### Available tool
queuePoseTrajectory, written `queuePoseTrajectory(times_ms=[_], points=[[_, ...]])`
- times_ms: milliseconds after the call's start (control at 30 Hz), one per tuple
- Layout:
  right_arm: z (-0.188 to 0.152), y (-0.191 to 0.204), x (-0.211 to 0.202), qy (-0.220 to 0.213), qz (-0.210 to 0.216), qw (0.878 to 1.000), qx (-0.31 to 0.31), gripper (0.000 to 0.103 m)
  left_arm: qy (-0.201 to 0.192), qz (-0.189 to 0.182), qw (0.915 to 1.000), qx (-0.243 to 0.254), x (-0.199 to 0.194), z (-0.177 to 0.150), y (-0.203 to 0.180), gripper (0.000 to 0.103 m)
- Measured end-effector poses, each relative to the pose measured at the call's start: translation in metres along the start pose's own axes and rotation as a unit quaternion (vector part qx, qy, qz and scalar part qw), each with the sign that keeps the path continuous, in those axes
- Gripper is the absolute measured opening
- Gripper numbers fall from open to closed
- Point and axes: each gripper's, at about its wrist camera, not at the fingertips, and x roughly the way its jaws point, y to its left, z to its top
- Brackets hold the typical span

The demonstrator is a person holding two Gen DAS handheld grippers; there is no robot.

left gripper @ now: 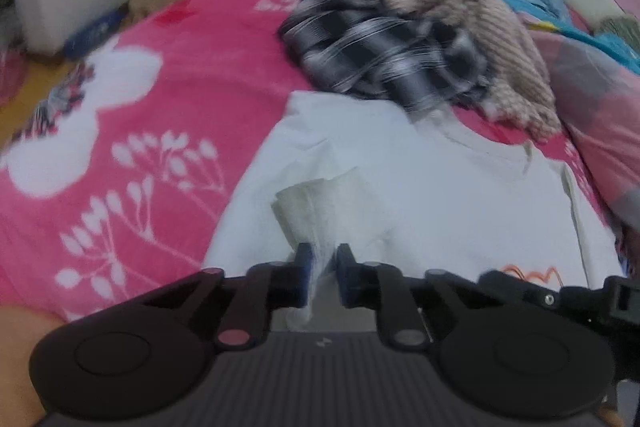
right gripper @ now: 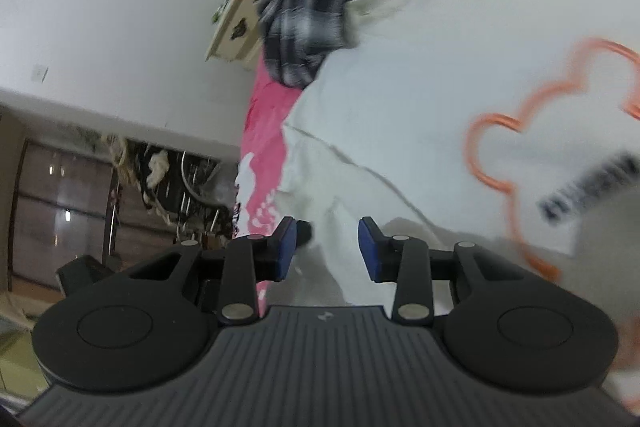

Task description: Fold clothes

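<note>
White shirt (left gripper: 420,187) is lying spread on the pink floral blanket (left gripper: 140,147), just in front of a black plaid garment (left gripper: 384,55) and a beige knit (left gripper: 500,39). Left gripper (left gripper: 322,263) is pinching a bunched fold of the shirt between narrow jaws. Right gripper (right gripper: 327,247) is hovering wide apart over the shirt's fabric.

Soft indoor light, heavy motion blur

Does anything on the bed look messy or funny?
Yes. A black-and-white plaid garment and a tan knit sweater lie crumpled in a heap on the pink blanket, and the plaid's edge spills onto the white shirt being folded.
</note>
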Motion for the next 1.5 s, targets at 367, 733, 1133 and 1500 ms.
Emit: queuePoseTrajectory(times_ms=[367,733,1133,1500], points=[[-0.045,-0.027,-0.159,-0.117,0.019,0.993,0.03,0.035,-0.115,-0.034,0.9733,0.196,-0.147,-0.056,-0.11,0.01],[-0.087,-0.039,-0.234,-0.129,0.02,0.991,0.02,0.036,-0.046,-0.013,0.9374,0.345,-0.185,-0.236,-0.195,0.01],[-0.118,-0.023,-0.226,-0.079,-0.114,0.977,-0.16,0.055,0.035,0.057,0.9665,0.248,-0.183,-0.279,-0.175,0.07],[-0.132,0.009,-0.241,-0.18,-0.132,0.939,-0.261,0.102,-0.017,0.033,0.9992,0.011,-0.216,-0.273,-0.139,0.091]])
